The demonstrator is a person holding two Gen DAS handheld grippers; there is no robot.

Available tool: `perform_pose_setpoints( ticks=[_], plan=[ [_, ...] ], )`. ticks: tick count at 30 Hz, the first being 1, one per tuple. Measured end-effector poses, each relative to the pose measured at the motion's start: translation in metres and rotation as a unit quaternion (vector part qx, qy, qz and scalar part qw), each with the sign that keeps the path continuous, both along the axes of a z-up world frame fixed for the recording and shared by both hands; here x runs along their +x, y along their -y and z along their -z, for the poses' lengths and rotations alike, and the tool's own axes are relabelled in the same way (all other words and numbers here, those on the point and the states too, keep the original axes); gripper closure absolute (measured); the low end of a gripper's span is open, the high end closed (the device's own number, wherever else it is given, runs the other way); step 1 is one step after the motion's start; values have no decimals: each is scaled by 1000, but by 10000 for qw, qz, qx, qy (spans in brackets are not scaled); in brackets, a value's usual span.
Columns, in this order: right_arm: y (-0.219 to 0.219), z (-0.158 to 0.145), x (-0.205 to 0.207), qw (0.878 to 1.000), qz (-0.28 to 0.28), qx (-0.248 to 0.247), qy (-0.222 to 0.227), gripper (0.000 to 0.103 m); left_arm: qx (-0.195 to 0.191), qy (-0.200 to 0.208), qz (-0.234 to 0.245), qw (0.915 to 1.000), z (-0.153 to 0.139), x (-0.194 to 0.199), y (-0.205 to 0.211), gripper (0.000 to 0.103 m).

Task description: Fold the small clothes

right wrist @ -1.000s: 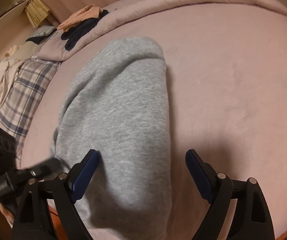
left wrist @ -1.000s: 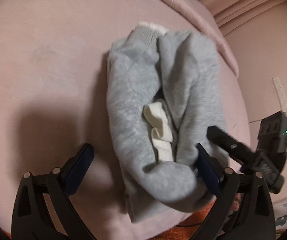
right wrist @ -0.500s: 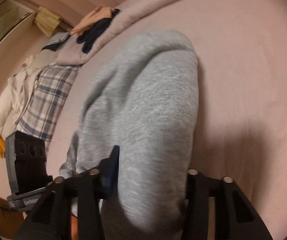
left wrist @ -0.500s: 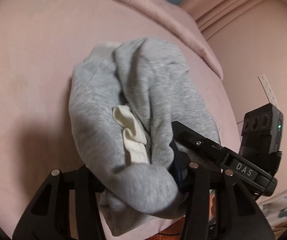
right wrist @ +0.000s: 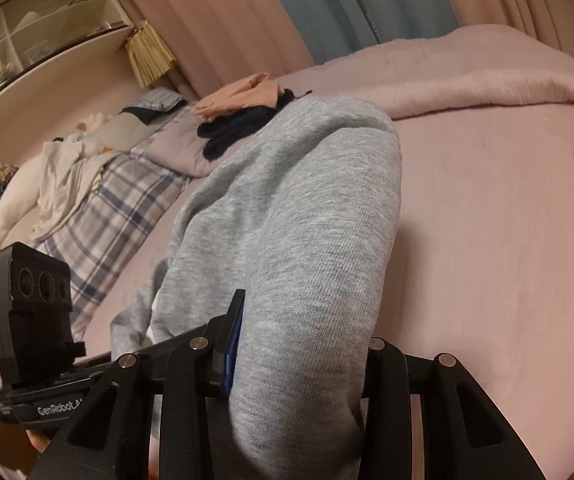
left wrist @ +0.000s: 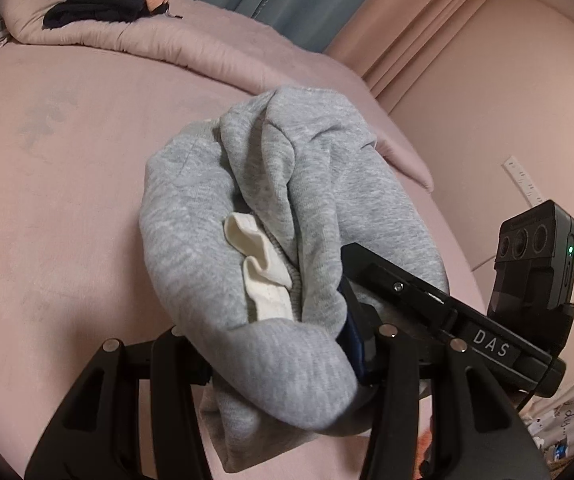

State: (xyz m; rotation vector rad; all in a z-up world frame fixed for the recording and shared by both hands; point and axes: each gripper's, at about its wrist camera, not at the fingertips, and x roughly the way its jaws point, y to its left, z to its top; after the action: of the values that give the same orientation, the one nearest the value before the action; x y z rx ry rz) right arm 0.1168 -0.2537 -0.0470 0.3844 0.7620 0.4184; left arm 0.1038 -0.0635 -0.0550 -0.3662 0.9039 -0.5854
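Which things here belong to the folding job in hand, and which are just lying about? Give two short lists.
In the job:
soft grey fleece garment, with its white inner label
left gripper, shut on it
right gripper, shut on it

Lying about:
dark navy clothes under a peach garment
blue-and-white checked cloth
rumpled white clothes
pink quilt

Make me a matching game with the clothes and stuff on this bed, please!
Things:
1. soft grey fleece garment
2. small cream fabric piece
3. dark navy bundle of clothes
4. blue-and-white plaid blanket

Places:
A. on the rolled pink quilt at the far end of the bed
B. pinched by both tongs, left and right
C. spread along the bed's left side in the right wrist view
D. tucked in a grey fold

Pairs: 1-B, 2-D, 3-A, 4-C
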Motion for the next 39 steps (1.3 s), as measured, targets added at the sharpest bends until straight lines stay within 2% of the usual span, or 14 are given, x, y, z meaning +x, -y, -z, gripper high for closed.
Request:
perform_pose_setpoints(
  ticks=[2, 6, 9, 14, 15, 16, 18, 19, 23, 25, 28, 32, 39],
  plan=[
    [2, 12, 11, 9999, 26, 39, -133, 63, 116, -101, -5, 9999, 16, 8, 3, 54],
    [7, 45, 26, 9983, 79, -16, -575, 63, 266, -574, -37, 9980, 53, 20, 13, 54],
    [4, 74, 33, 9947, 62, -182, -1007, 63, 414, -450, 13, 9981, 60, 12, 15, 52],
    [8, 82, 28, 9933, 92, -155, -1143, 59, 422, -605, -211, 9971, 60, 18, 6, 37],
    [8, 81, 29, 9926, 118, -149, -1195, 54, 424, -582, -227, 9971, 57, 17, 4, 29],
    [8, 80, 29, 9919, 186, -212, -1238, 47, 439, -532, -242, 9973, 49, 13, 1, 18],
    [8, 74, 27, 9910, 311, -443, -1221, 36, 566, -446, -282, 9970, 38, 12, -3, 4],
    [9, 70, 24, 9902, 402, -670, -1160, 34, 651, -383, -315, 9966, 30, 8, -6, 1],
    [14, 50, 11, 9885, 559, -1051, -937, 28, 750, -170, -338, 9965, -5, -11, -17, 1],
    [20, 36, 0, 9885, 719, -1121, -713, 18, 828, -24, -409, 9957, -17, -19, -22, 1],
    [27, 16, -16, 9897, 855, -1064, -432, 13, 1114, 193, -709, 9911, -32, -35, -30, 1],
    [31, 0, -34, 9861, 1048, -1269, -245, 11, 1522, 284, -1055, 9823, -32, -45, -31, 1],
    [24, -11, -51, 9821, 1164, -1481, -26, 11, 1569, 264, -1040, 9818, -31, -56, -39, 1]
  ],
)
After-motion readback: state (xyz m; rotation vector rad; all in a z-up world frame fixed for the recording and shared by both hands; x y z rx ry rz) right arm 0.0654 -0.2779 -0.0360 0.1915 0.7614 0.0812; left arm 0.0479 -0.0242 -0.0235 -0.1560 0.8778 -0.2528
